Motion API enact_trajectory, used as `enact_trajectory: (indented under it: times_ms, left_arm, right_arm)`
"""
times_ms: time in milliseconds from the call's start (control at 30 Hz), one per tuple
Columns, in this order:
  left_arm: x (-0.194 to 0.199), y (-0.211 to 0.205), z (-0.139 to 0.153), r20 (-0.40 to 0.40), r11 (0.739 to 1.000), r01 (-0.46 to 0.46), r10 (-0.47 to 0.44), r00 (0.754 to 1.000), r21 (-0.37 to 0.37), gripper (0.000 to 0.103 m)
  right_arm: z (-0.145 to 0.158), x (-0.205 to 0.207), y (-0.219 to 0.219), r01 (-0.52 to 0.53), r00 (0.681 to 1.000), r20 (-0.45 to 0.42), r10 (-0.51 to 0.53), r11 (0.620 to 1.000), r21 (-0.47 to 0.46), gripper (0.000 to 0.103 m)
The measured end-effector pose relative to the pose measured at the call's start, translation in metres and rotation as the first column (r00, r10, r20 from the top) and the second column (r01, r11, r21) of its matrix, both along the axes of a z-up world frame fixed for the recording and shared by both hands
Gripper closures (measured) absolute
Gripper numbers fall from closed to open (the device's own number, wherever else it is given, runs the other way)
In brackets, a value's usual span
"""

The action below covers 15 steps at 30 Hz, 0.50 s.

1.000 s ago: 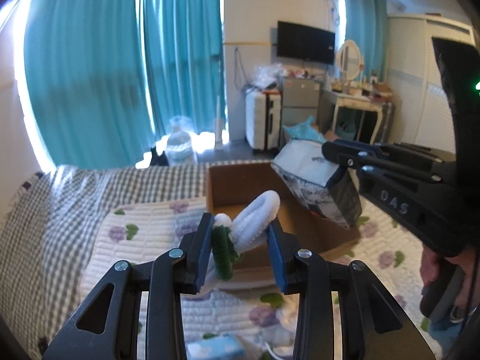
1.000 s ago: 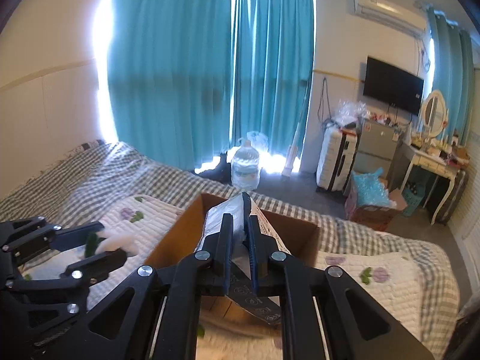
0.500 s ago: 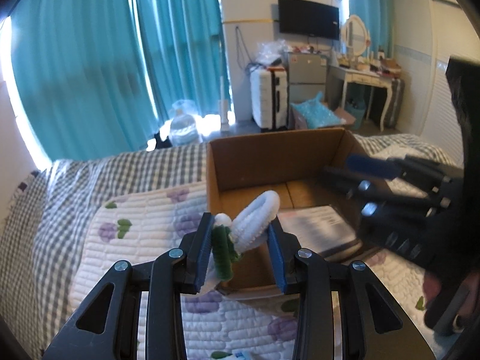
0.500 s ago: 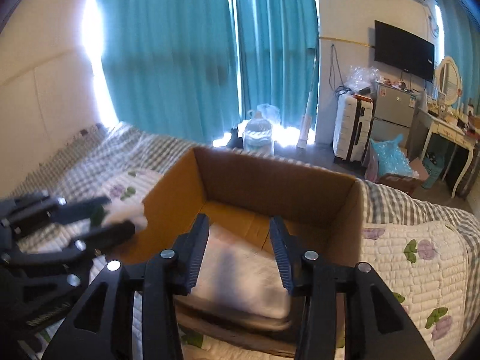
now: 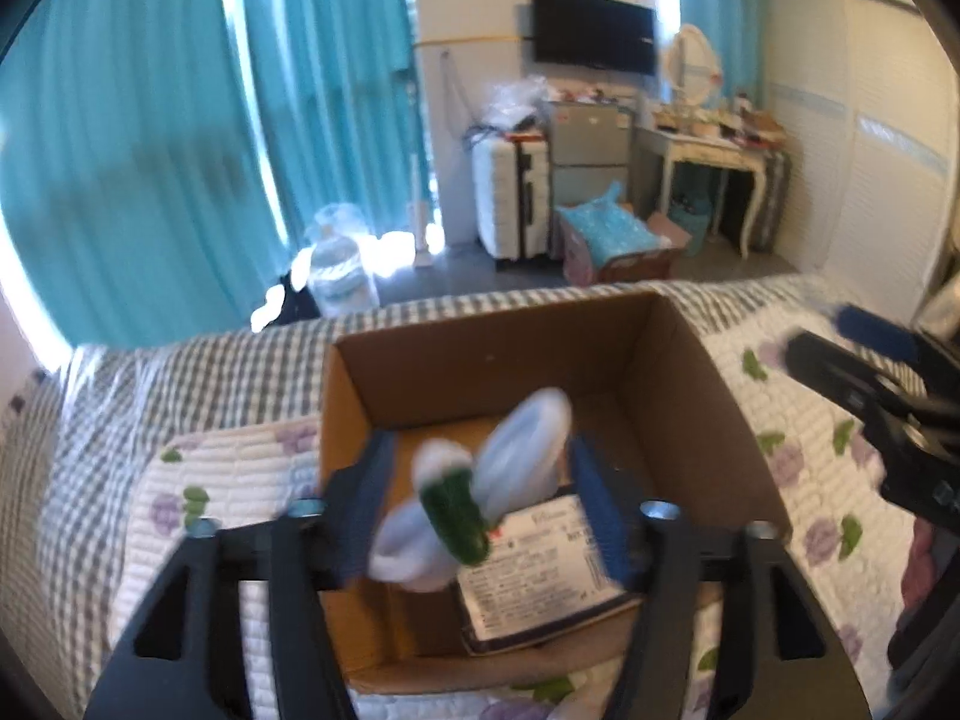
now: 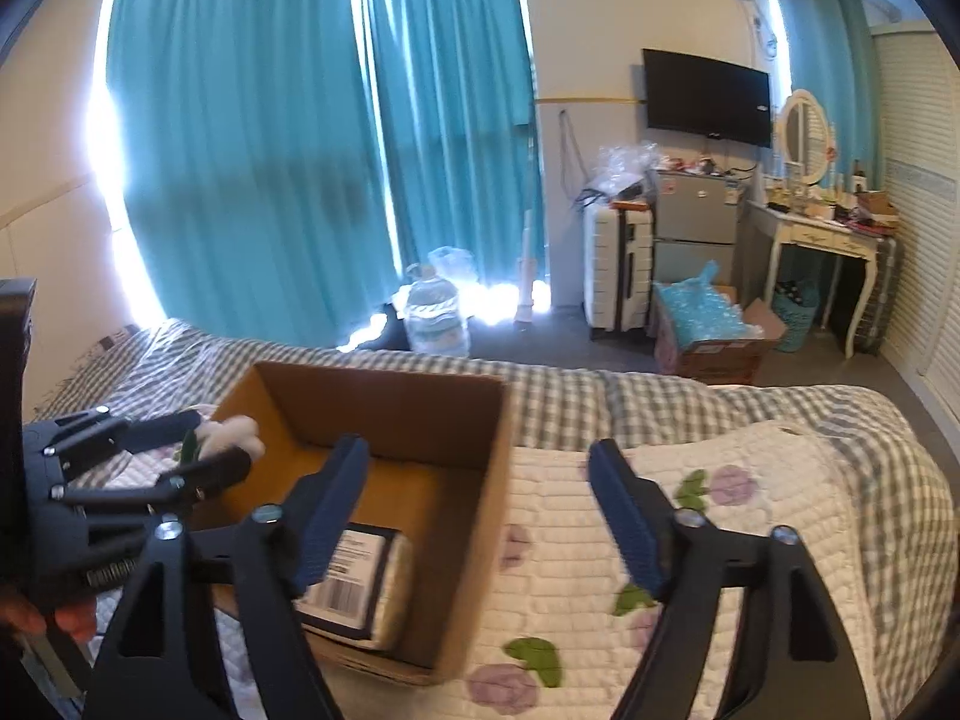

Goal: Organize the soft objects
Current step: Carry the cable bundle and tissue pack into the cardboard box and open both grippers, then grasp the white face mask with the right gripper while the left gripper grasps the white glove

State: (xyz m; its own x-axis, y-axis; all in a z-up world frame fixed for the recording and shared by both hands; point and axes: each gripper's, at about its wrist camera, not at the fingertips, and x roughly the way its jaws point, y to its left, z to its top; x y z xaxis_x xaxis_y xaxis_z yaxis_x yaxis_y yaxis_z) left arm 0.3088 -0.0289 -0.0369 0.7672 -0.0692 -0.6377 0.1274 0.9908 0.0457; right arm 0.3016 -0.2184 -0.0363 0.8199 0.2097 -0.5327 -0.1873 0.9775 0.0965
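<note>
In the left wrist view, the left tool (image 5: 480,480) had its two blue fingers spread wide. A fuzzy white and green pipe-cleaner flower (image 5: 474,504) was between them, over the open brown cardboard box (image 5: 516,360) on the bed. It was too blurry to tell if a finger touched it, or if it was falling. It looked very light and bendy, with soft fluff over thin wire. A good place to hold it would be the green stem, with a gentle squeeze. A flat soft packet with a white printed label (image 5: 540,564) lay in the box at about 5 o'clock from the flower. The tool hid part of it.

In the right wrist view, the right tool (image 6: 480,510) was wide open and held nothing. It sat over the box's right wall, at 6 o'clock. The packet looked squashy and light. The left tool was at 9 o'clock, and its dark fingers hid most of the flower. The flowered white quilt (image 6: 720,516) covered the bed.
</note>
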Motion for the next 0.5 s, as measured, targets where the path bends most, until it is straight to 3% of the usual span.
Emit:
enact_trajectory:
  times_ms: [133, 233, 400, 500]
  left_arm:
    - [-0.009, 0.008, 0.005, 0.003, 0.999, -0.011, 0.011, 1.000, -0.053, 0.027]
    - [-0.024, 0.008, 0.017, 0.025, 0.999, -0.015, 0.016, 1.000, -0.039, 0.027]
    - [-0.069, 0.010, 0.060, 0.114, 1.000, 0.002, -0.001, 0.993, -0.010, 0.026]
    - [-0.107, 0.014, 0.094, 0.195, 1.000, 0.000, 0.002, 0.981, -0.012, 0.013]
  right_arm:
    - [0.011, -0.009, -0.009, 0.028, 0.999, 0.019, -0.028, 1.000, 0.004, 0.013]
    - [0.020, -0.021, -0.010, 0.031, 0.999, 0.030, -0.031, 0.999, -0.013, 0.011]
    - [0.044, -0.063, -0.003, 0.013, 0.999, 0.049, -0.009, 0.998, -0.068, 0.010]
    - [0.066, -0.096, 0.001, 0.014, 0.998, 0.070, -0.006, 0.994, -0.108, 0.007]
